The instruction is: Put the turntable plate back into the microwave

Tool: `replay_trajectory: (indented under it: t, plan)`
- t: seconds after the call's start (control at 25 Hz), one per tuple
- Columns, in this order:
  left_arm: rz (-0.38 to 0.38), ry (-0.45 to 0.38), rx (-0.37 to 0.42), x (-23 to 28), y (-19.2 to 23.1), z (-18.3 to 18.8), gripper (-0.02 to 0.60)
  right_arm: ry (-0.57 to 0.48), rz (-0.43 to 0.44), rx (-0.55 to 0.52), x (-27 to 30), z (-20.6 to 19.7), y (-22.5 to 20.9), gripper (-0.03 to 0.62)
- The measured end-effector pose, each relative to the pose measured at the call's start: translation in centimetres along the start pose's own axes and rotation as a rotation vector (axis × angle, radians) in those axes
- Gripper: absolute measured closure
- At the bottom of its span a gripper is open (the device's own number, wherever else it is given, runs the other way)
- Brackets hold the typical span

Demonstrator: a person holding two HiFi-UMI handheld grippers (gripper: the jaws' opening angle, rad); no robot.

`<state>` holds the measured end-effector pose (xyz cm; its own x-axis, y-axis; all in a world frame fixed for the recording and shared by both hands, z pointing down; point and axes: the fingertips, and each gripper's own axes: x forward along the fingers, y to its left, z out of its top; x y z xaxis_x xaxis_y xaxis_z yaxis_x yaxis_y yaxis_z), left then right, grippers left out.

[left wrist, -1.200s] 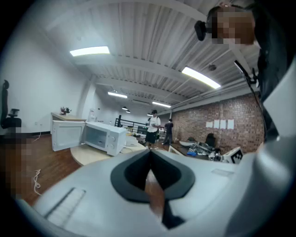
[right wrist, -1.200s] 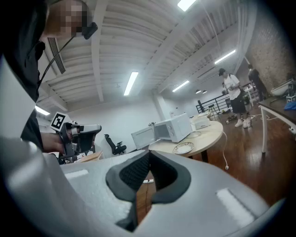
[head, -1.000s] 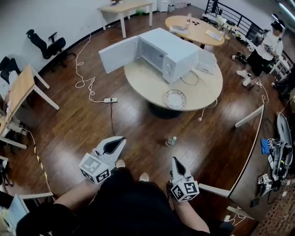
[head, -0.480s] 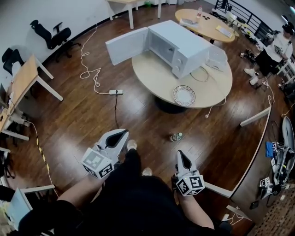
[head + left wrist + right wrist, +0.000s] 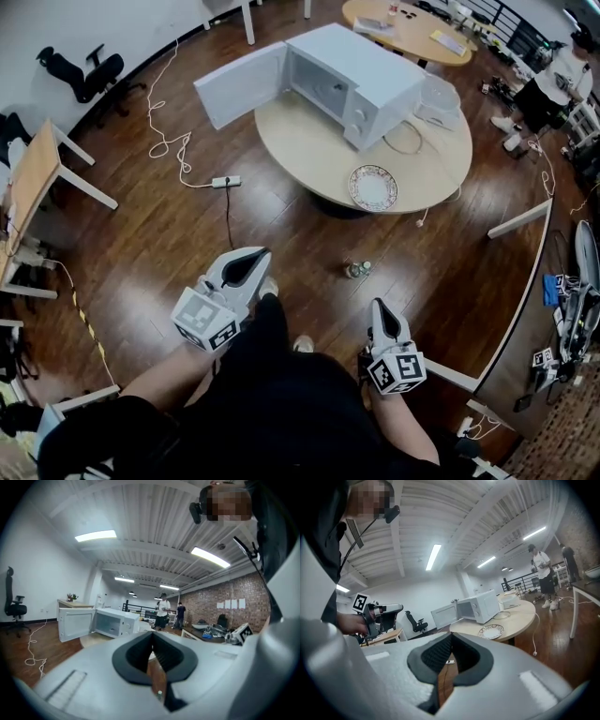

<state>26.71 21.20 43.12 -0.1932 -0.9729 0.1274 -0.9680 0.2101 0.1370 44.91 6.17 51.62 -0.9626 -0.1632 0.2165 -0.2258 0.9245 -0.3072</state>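
The patterned turntable plate (image 5: 373,187) lies flat near the front edge of the round wooden table (image 5: 309,155). Behind it stands the white microwave (image 5: 361,80), its door (image 5: 239,86) swung wide open to the left. Both grippers hang low over the floor, well short of the table. My left gripper (image 5: 262,253) is shut with nothing in it, and so is my right gripper (image 5: 378,305). In the right gripper view the plate (image 5: 491,631) and microwave (image 5: 480,606) show past the closed tips (image 5: 451,634). In the left gripper view the microwave (image 5: 115,623) shows far off beyond the closed tips (image 5: 151,633).
A small bottle (image 5: 355,270) stands on the wooden floor between me and the table. A power strip (image 5: 225,181) and cables lie to the left. A clear lidded container (image 5: 436,98) sits right of the microwave. A person (image 5: 553,89) stands at the far right, a desk (image 5: 33,183) at the left.
The view has shifted as I walk towards the table; both grippers have drifted forward with me. Plate and microwave keep their places on the table.
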Motion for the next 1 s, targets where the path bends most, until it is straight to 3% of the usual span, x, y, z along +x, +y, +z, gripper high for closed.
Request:
replay_trajectory:
  t: [0.72,1.0]
  plan:
    - [-0.071,-0.034,0.026,6.0,11.5,4.0,0.575,-0.006,-0.038,-0.027,12.7,4.6,1.9,0.592]
    - [-0.094,-0.083,-0.033,7.1,16.7,6.4,0.575,-0.034,-0.049,-0.056,18.0,7.0,3.4,0.592]
